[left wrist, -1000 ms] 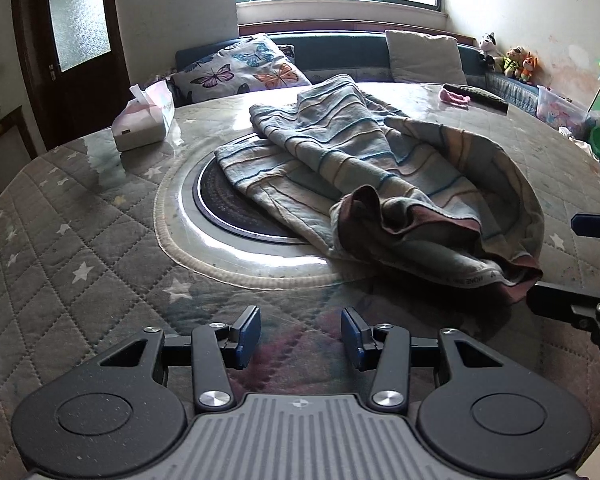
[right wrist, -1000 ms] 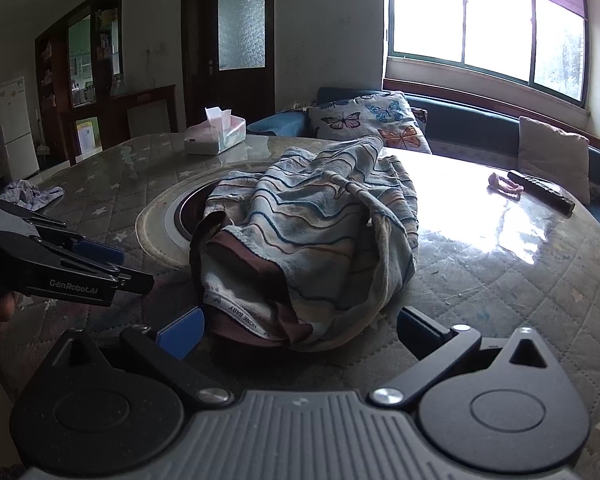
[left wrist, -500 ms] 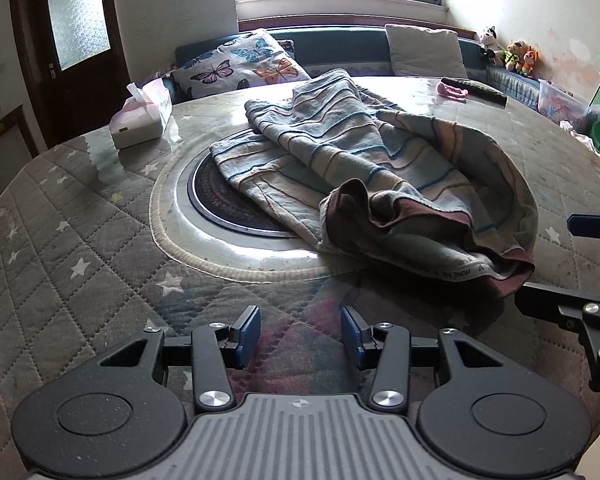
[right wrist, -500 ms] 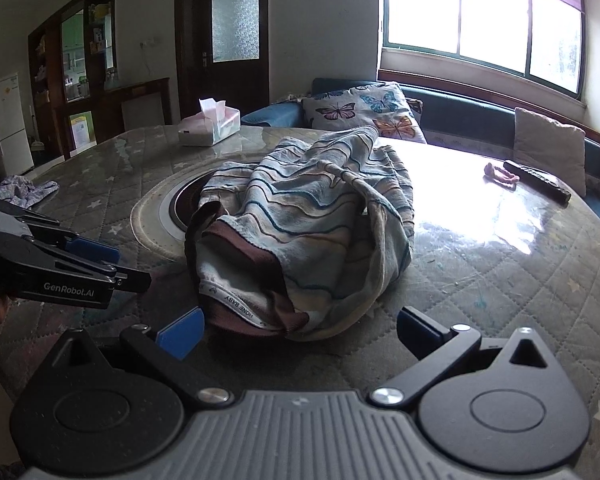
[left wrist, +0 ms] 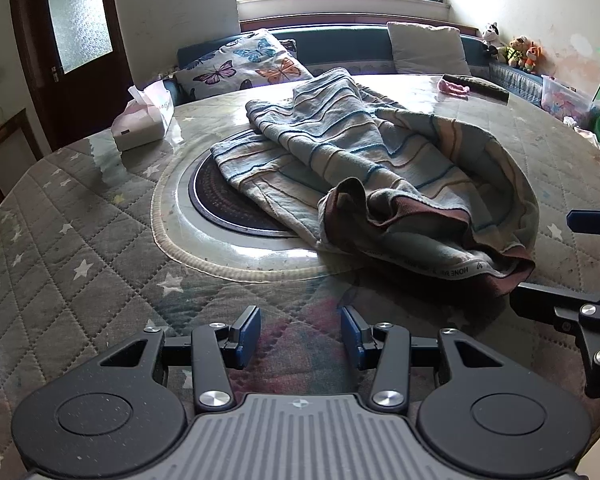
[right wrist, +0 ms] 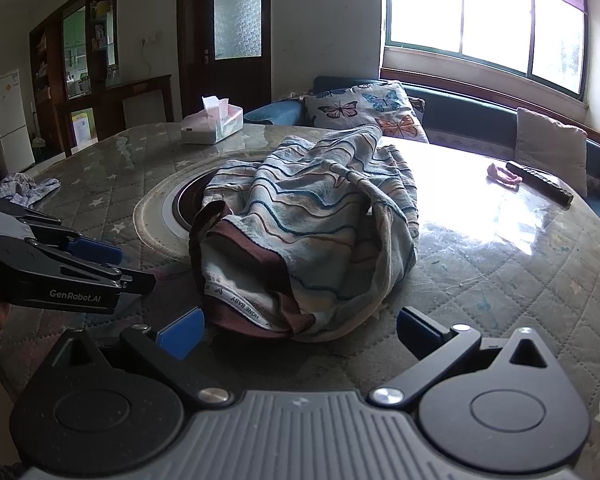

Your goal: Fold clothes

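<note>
A crumpled blue striped garment (left wrist: 380, 168) with a maroon waistband lies on the round table, partly over the dark centre disc (left wrist: 220, 196). It also shows in the right wrist view (right wrist: 308, 232). My left gripper (left wrist: 300, 336) is open and empty, above the table short of the garment. My right gripper (right wrist: 300, 326) is wide open and empty, its jaws on either side of the waistband end, not touching it. The right gripper also shows at the right edge of the left wrist view (left wrist: 580, 264), and the left gripper at the left of the right wrist view (right wrist: 112, 264).
A tissue box (left wrist: 142, 120) stands at the far left of the table (left wrist: 80, 240). A pink item (right wrist: 504, 176) and a dark remote (right wrist: 540, 184) lie at the far right. A small cloth (right wrist: 24, 190) lies at the left edge. Sofa cushions sit behind.
Both grippers have risen and tilted down slightly, so the garment appears lower in both views. The garment has not moved. Both jaws stay open.
</note>
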A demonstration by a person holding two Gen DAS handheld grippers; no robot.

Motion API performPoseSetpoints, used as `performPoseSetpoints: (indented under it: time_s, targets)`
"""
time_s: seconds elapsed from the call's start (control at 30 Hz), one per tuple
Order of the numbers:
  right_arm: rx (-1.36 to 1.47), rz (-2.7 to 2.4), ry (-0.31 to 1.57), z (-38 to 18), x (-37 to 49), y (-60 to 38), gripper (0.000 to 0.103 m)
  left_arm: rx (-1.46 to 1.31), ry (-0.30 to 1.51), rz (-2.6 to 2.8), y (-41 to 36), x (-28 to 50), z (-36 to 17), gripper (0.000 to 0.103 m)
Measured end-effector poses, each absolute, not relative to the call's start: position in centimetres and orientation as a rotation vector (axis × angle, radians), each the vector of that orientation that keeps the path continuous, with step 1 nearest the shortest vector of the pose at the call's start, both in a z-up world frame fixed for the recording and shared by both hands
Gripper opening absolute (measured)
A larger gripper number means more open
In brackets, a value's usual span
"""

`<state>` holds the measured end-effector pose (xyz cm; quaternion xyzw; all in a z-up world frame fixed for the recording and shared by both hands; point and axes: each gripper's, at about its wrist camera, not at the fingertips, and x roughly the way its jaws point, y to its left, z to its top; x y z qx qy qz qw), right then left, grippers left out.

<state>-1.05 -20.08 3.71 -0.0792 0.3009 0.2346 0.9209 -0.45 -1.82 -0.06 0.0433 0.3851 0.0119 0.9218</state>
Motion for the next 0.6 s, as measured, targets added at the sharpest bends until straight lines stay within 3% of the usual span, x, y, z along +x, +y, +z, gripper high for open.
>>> performPoseSetpoints:
  time_s: [0.6]
  targets:
    - [-0.168,0.488,0.631,4.01,-0.85,-19.81,0.103,0.104,0.800,0.032,-2.14,-0.34,0.01,0.047]
